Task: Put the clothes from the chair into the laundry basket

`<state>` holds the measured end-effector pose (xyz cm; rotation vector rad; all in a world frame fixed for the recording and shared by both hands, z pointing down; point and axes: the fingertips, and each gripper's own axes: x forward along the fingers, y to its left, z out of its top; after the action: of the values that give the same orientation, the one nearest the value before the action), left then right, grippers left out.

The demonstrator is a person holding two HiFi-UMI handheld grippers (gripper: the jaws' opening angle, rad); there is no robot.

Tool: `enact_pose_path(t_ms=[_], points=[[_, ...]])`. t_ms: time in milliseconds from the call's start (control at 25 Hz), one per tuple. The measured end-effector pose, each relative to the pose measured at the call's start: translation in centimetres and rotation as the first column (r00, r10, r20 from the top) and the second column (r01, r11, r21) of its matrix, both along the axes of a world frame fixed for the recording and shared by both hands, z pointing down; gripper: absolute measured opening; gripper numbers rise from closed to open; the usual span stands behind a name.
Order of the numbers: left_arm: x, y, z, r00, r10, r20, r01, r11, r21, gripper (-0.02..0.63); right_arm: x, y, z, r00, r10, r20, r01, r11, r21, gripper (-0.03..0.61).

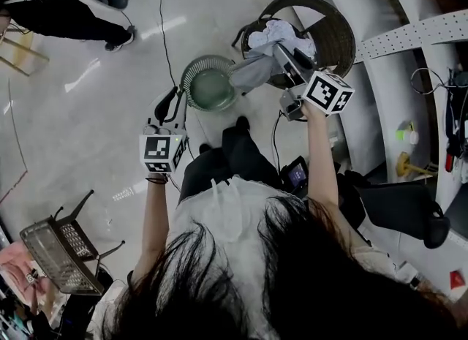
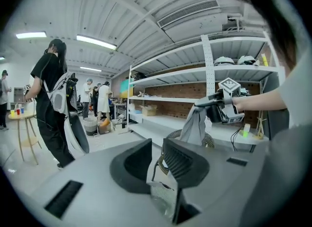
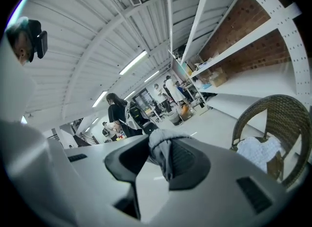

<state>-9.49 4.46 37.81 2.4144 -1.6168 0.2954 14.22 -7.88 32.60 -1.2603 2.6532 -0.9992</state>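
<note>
At the centre of the head view, the right tool [image 1: 284,52] pinched a fold of soft grey garment [image 1: 252,72] between its dark ribbed pads. Its jaws were drawn most of the way in on the bunched cloth. The garment hung limp and creased below the tool, clear of the floor [image 1: 88,112]. It was just at 3 o'clock of the laundry basket [image 1: 208,82], against the near rim of the chair [image 1: 333,28]. The chair was a round tub of dark woven wicker, and a crumpled heap of white clothes [image 1: 278,33] lay on its seat. The basket, round with thin upright ribs and a pale green bottom, stood on the glossy grey floor at 9 o'clock of the chair. At 7 o'clock of the basket, the left tool [image 1: 170,104] had its jaws a little apart, with nothing between them.
</note>
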Motion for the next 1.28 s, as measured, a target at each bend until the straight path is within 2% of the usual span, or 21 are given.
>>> enact_pose_path(t_ms=[160,440,640,960,1120,1280], points=[[-2.4,1.9,-0.1,1.000,-0.024,-0.003,0.024,1.000,0.002,0.084,-4.3,2.1,-0.1,0.999,-0.048,0.003,0.048,0.999,0.002,0.127],[-3.2,3.3,0.1,0.999,-0.034,-0.004,0.034,0.999,-0.009,0.084,-8.9,4.2,1.4,0.992,-0.121,0.025,0.122,0.992,-0.042,0.127],[-4.8,4.2,1.0,0.998,-0.056,-0.028,0.056,0.998,-0.021,0.084,-13.5,5.4,3.9,0.982,-0.188,0.000,0.187,0.979,-0.087,0.127],[-4.4,2.7,3.4,0.991,-0.125,-0.045,0.122,0.991,-0.063,0.084,-17.0,4.4,9.8,0.944,-0.324,-0.059,0.310,0.935,-0.174,0.127],[-5.6,1.8,4.8,0.985,-0.167,-0.046,0.162,0.982,-0.093,0.084,-19.7,3.7,13.5,0.917,-0.391,-0.080,0.364,0.901,-0.234,0.127],[-5.0,0.5,6.7,0.980,-0.196,-0.041,0.189,0.974,-0.125,0.084,-20.4,2.8,17.8,0.878,-0.465,-0.114,0.419,0.861,-0.289,0.127]])
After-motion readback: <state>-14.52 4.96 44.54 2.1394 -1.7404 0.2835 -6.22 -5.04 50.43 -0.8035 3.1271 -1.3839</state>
